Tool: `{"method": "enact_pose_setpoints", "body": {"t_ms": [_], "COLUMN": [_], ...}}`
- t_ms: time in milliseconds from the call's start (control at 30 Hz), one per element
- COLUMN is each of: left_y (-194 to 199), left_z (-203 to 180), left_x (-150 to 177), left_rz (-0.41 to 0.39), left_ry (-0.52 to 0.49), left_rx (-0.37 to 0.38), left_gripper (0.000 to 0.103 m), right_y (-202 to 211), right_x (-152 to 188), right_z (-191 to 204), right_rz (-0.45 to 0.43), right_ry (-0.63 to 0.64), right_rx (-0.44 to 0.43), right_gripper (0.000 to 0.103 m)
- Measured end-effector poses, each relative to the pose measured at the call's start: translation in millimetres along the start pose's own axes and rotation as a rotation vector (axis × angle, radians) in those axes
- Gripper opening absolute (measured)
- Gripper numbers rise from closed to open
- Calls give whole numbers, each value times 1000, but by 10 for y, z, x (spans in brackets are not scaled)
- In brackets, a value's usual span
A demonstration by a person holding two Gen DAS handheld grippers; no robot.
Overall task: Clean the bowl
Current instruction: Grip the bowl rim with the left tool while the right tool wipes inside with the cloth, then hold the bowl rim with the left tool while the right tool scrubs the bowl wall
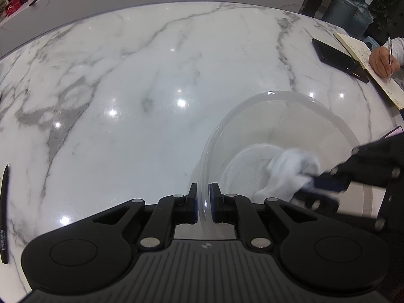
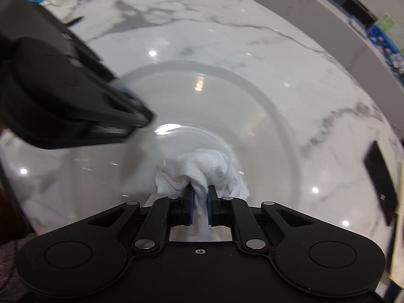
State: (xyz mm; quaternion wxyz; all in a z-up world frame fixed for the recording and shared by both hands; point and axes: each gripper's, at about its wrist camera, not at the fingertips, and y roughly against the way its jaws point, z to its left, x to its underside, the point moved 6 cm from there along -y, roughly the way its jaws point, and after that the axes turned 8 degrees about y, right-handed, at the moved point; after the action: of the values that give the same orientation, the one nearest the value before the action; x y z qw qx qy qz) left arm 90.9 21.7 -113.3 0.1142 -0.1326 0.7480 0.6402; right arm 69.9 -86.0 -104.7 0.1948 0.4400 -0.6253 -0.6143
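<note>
Two grippers work one clear plastic bowl (image 1: 282, 136) on the marble table (image 1: 151, 75): the left gripper (image 1: 204, 197) clamps its nine-o'clock rim, the right gripper (image 2: 200, 197) pinches a white cloth (image 2: 202, 169) against its bottom.

A wide stretch of bare marble table (image 1: 131, 106) lies open ahead and to the left of the clear bowl (image 1: 290, 116). A black pen (image 1: 4, 214) lies at the table's far left edge. To the right, a dark phone (image 1: 338, 59), an open notebook (image 1: 366, 60) and a writing hand (image 1: 382, 61) block passage. Inside the bowl, a white cloth (image 2: 202, 171) fills part of the bottom.
</note>
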Motion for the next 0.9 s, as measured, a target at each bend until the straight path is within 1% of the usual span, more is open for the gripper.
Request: {"method": "enact_pose_setpoints", "body": {"t_ms": [200, 267, 367, 500, 633, 733, 833, 900], "left_y": [-21, -3, 43, 155, 256, 313, 369, 398], "left_z": [16, 23, 12, -25, -53, -84, -134, -156], "left_x": [-3, -13, -39, -101, -159, -189, -201, -212], "left_rz": [-3, -13, -40, -101, -174, -224, -274, -305], "left_ry": [-5, 2, 10, 14, 1, -23, -64, -92], "left_rx": [-29, -14, 16, 68, 67, 51, 23, -11], "left_gripper": [8, 8, 8, 8, 9, 9, 8, 8], "right_y": [-16, -11, -1, 30, 64, 105, 174, 264], "right_x": [-13, -11, 19, 79, 131, 147, 92, 60], "right_z": [28, 48, 0, -62, -87, -71, -36, -17], "right_rz": [-26, -33, -56, -106, -186, -218, -236, -250], "right_ry": [-20, -18, -58, -118, -202, -238, -249, -246], "right_rx": [-9, -21, -35, -44, -81, -100, -116, -128], "right_gripper": [9, 9, 9, 9, 9, 9, 9, 9]}}
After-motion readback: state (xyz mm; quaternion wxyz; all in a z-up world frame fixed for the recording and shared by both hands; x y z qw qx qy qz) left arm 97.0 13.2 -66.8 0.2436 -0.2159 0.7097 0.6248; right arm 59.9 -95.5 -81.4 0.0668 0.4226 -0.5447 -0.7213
